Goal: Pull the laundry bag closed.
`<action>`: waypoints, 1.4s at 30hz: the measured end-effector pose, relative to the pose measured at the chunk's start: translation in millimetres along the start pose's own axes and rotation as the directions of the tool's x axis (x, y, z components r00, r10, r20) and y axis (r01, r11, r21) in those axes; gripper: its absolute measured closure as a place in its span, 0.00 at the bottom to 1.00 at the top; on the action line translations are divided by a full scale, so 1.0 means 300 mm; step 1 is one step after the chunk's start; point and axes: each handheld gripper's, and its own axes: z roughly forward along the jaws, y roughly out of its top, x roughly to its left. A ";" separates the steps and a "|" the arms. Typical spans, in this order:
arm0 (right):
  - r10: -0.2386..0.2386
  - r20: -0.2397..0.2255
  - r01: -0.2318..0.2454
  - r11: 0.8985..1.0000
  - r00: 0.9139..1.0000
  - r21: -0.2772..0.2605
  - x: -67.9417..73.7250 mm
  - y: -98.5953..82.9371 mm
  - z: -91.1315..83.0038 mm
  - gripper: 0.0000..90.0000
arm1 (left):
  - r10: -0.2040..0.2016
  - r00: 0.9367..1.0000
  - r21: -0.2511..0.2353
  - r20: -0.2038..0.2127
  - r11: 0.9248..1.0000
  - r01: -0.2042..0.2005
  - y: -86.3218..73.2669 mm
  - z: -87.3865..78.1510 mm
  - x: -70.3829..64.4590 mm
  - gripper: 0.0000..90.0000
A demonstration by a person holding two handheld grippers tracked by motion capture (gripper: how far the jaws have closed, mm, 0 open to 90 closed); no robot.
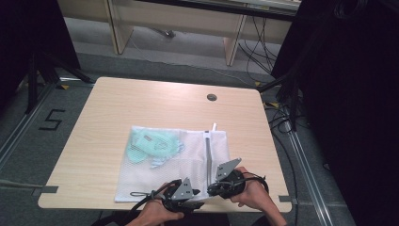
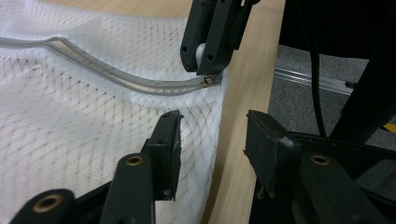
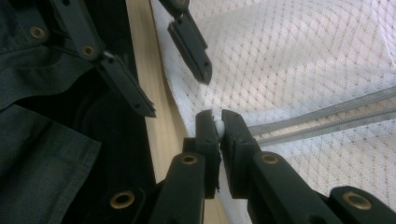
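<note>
Pinching the mesh bag's zipper pull with my right gripper at the table's near edge, left gripper spread beside it; grey floor around.

A light wooden table carried a white mesh bag, which lay flat toward the near edge, right of the middle. A round dark grommet sat in the tabletop beyond the bag, near the far edge. The bag's zip ran from front to back.

white mesh laundry bag | flat on table, near edge | grey zipper closed | green garment inside
</note>
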 end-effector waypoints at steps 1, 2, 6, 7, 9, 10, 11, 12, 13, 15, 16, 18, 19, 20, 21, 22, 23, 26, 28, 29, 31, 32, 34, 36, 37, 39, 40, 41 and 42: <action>-0.002 0.005 0.002 1.000 1.000 0.001 -0.001 0.001 -0.004 0.96 | 0.014 1.000 0.005 -0.011 1.000 -0.014 -0.002 0.007 0.000 0.65; 0.010 -0.002 -0.010 1.000 1.000 -0.007 -0.001 0.000 -0.002 0.96 | 0.031 0.999 0.015 -0.020 0.999 -0.031 -0.004 0.013 0.001 0.66; 0.013 -0.004 -0.013 1.000 1.000 -0.003 0.000 0.001 -0.001 0.96 | 0.041 0.999 0.021 -0.023 0.999 -0.041 -0.002 0.029 0.002 0.71; 0.003 -0.001 -0.003 1.000 1.000 -0.008 -0.002 0.003 0.000 0.96 | 0.060 0.998 0.036 -0.029 0.998 -0.059 0.001 0.031 0.004 0.73; 0.034 -0.009 -0.034 0.999 0.999 -0.002 0.002 0.004 -0.001 0.96 | 0.050 0.998 0.022 -0.028 0.999 -0.050 0.003 0.037 0.000 0.74; 0.012 -0.009 -0.012 1.000 1.000 -0.006 -0.003 0.005 0.000 0.96 | 0.060 0.998 0.019 -0.015 0.998 -0.060 0.010 0.043 -0.001 0.74; 0.017 -0.008 -0.017 1.000 1.000 -0.007 -0.002 0.004 0.001 0.96 | 0.075 0.997 0.022 -0.019 0.997 -0.074 0.015 0.045 0.000 0.75; 0.009 -0.004 -0.009 1.000 1.000 -0.008 -0.002 0.004 0.001 0.96 | 0.069 0.998 0.013 -0.012 0.998 -0.069 0.017 0.049 -0.002 0.76; 0.011 -0.005 -0.011 1.000 1.000 -0.007 -0.003 0.004 0.001 0.96 | 0.072 0.997 0.012 -0.011 0.997 -0.072 0.019 0.051 -0.003 0.78; 0.021 -0.009 -0.021 1.000 1.000 -0.007 -0.002 0.003 0.000 0.96 | 0.104 0.995 0.044 -0.011 0.994 -0.103 0.019 0.057 0.001 0.80; 0.021 -0.009 -0.021 1.000 1.000 -0.007 -0.001 0.003 0.000 0.96 | 0.080 0.997 0.030 -0.001 0.996 -0.079 0.017 0.062 -0.002 0.80; 0.012 -0.006 -0.012 1.000 1.000 -0.007 -0.002 0.004 0.001 0.96 | 0.086 0.996 0.032 0.001 0.996 -0.086 0.016 0.061 0.004 0.81; 0.013 -0.005 -0.013 1.000 1.000 -0.007 -0.001 0.005 0.002 0.96 | 0.083 0.997 0.030 0.003 0.996 -0.083 0.016 0.061 0.005 0.83; 0.013 -0.001 -0.013 1.000 1.000 -0.007 -0.002 0.005 0.003 0.96 | 0.085 0.996 0.031 0.004 0.996 -0.085 0.016 0.062 0.005 0.84; 0.013 -0.004 -0.013 1.000 1.000 -0.006 -0.002 0.004 0.002 0.96 | 0.090 0.996 0.030 0.001 0.995 -0.090 0.016 0.062 0.005 0.87; 0.013 -0.003 -0.013 1.000 1.000 -0.006 -0.003 0.004 0.001 0.96 | 0.107 0.994 0.036 -0.008 0.994 -0.106 0.017 0.061 0.006 0.89; 0.013 -0.002 -0.013 1.000 1.000 -0.006 -0.004 0.004 0.001 0.96 | 0.107 0.994 0.024 -0.008 0.994 -0.107 0.016 0.062 0.002 0.92; 0.014 -0.001 -0.014 1.000 1.000 -0.005 -0.006 0.002 0.000 0.96 | 0.138 0.990 0.027 -0.020 0.990 -0.137 0.015 0.060 -0.004 0.97; 0.017 -0.002 -0.017 1.000 1.000 -0.005 -0.006 0.000 0.001 0.96 | 0.135 0.991 0.024 -0.017 0.991 -0.135 0.014 0.061 -0.006 0.98; 0.017 -0.004 -0.017 1.000 1.000 -0.004 -0.006 0.001 0.001 0.96 | 0.136 0.991 0.027 -0.014 0.990 -0.136 0.014 0.059 -0.005 0.98; 0.026 -0.005 -0.026 1.000 1.000 0.001 -0.008 0.000 0.004 0.96 | 0.133 0.991 0.024 -0.016 0.991 -0.132 0.014 0.059 -0.005 0.98; 0.015 -0.002 -0.015 1.000 1.000 -0.002 -0.011 0.000 0.006 0.96 | 0.136 0.991 0.027 -0.012 0.990 -0.136 0.015 0.059 -0.005 0.98; 0.025 -0.009 -0.025 1.000 1.000 0.001 -0.012 -0.003 0.006 0.96 | 0.141 0.990 0.042 -0.009 0.989 -0.141 0.016 0.055 -0.005 0.98; 0.029 -0.012 -0.029 1.000 1.000 0.001 -0.015 -0.003 0.010 0.96 | 0.141 0.990 0.032 -0.017 0.990 -0.141 0.015 0.057 -0.009 0.98; 0.025 -0.013 -0.025 1.000 1.000 0.003 -0.017 -0.004 0.011 0.96 | 0.140 0.990 0.032 -0.018 0.990 -0.139 0.015 0.058 -0.009 0.98; 0.057 -0.018 -0.057 0.998 0.998 0.007 -0.017 -0.009 0.012 0.96 | 0.124 0.992 0.023 -0.011 0.992 -0.124 0.013 0.059 -0.007 0.98; 0.065 -0.032 -0.065 0.998 0.997 0.003 -0.022 -0.012 0.013 0.96 | 0.112 0.994 0.022 -0.006 0.994 -0.111 0.013 0.058 -0.006 0.98; 0.072 -0.041 -0.073 0.997 0.997 0.001 -0.026 -0.014 0.010 0.96 | 0.113 0.994 0.026 0.001 0.993 -0.113 0.014 0.056 -0.004 0.98; 0.085 -0.050 -0.086 0.996 0.995 -0.006 -0.029 -0.017 0.012 0.96 | 0.115 0.993 0.025 0.001 0.993 -0.115 0.014 0.056 -0.004 0.98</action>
